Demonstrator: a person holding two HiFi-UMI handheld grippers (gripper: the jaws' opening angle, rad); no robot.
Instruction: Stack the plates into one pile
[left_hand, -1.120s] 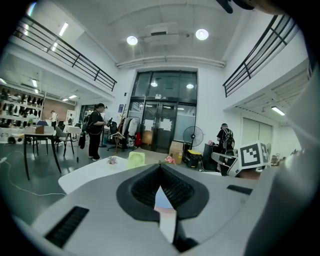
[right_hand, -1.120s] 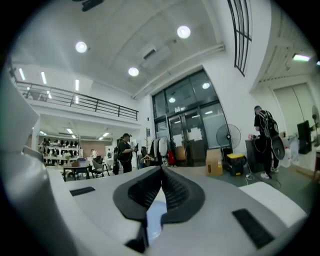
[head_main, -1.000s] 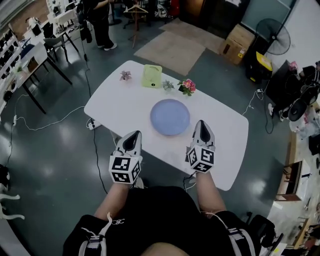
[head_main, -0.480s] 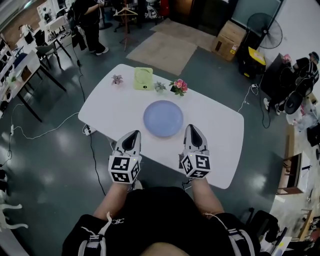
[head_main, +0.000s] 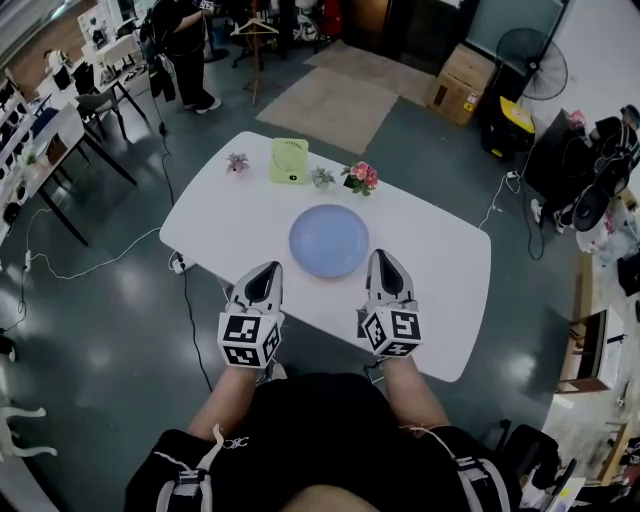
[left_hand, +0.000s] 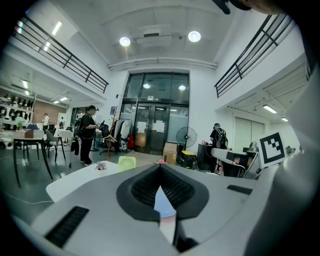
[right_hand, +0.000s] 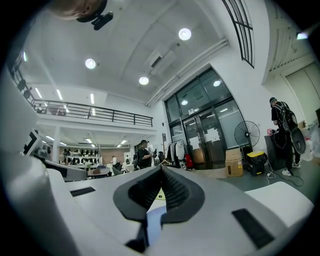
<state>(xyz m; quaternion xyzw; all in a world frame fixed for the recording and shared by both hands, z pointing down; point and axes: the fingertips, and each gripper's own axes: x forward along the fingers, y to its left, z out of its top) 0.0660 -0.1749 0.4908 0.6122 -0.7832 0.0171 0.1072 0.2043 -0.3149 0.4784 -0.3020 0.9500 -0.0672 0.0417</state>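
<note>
- Pale blue round plate (head_main: 329, 241) lies flat mid white oval surface (head_main: 440, 290); can't tell whether it's one plate or a pile.
- Left hand-held gripper (head_main: 269, 268) near front-left of plate, not touching, jaws pressed together, nothing in them.
- Right hand-held gripper (head_main: 384, 256) just front-right of plate, jaws pressed together, nothing in them.
- Far edge: light green small fan (head_main: 289, 160), pink flower pot (head_main: 362, 177), small purple plant (head_main: 237, 162).

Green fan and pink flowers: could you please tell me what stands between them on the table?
A small potted plant stands between the fan and the flowers, seen in the head view.
</note>
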